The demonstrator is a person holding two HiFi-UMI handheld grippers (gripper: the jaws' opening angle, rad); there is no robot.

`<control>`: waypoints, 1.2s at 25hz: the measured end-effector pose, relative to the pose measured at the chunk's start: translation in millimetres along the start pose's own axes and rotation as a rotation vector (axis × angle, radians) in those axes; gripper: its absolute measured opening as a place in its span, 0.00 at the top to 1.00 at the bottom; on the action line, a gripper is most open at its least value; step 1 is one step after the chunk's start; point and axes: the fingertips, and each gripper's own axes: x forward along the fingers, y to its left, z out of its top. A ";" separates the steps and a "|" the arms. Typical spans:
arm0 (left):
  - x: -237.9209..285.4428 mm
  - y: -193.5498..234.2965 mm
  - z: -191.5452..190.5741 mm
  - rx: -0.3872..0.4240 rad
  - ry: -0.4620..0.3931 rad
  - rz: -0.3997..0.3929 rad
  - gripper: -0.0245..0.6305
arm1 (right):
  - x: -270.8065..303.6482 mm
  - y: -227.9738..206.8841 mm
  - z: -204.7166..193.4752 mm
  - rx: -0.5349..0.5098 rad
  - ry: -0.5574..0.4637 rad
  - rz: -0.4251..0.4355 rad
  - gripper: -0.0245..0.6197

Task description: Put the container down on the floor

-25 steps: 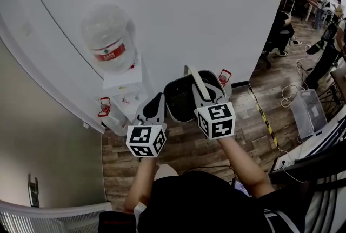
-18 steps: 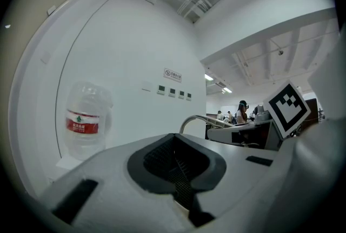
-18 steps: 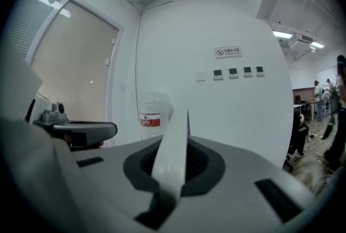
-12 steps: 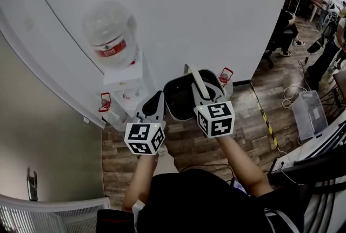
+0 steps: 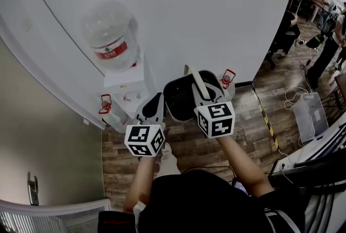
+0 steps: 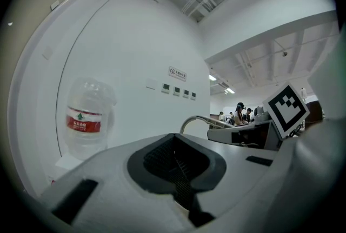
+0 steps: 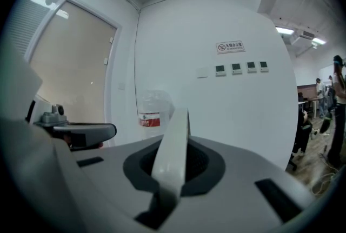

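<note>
The container (image 5: 180, 98) is a dark bin with a grey rim and a white bail handle (image 5: 198, 82). It hangs above the wooden floor, in front of the water dispenser. My right gripper (image 5: 201, 94) is shut on that handle, and the white strip (image 7: 173, 152) runs up between its jaws in the right gripper view. My left gripper (image 5: 155, 101) is just left of the bin's rim, level, with its jaws (image 6: 181, 175) together and nothing between them. The left gripper view shows the curved handle (image 6: 201, 119) and the right gripper's marker cube (image 6: 286, 109).
A white water dispenser (image 5: 127, 85) with a big clear bottle (image 5: 108, 36) stands against the curved white wall. Small red-handled jugs (image 5: 105, 104) (image 5: 226, 77) sit beside it. Yellow-black tape (image 5: 265, 116), cables and a clear box (image 5: 308, 112) lie to the right. People stand far right.
</note>
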 end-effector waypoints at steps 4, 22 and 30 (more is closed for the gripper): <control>10.8 17.5 0.1 -0.008 -0.001 0.008 0.94 | 18.6 -1.0 2.8 -0.005 -0.001 -0.002 0.91; 92.7 108.3 18.6 -0.016 -0.004 0.017 0.94 | 136.5 -12.3 24.0 0.010 0.016 -0.003 0.91; 132.7 152.7 26.9 -0.021 0.017 -0.010 0.94 | 193.3 -21.8 37.8 0.033 0.024 -0.042 0.91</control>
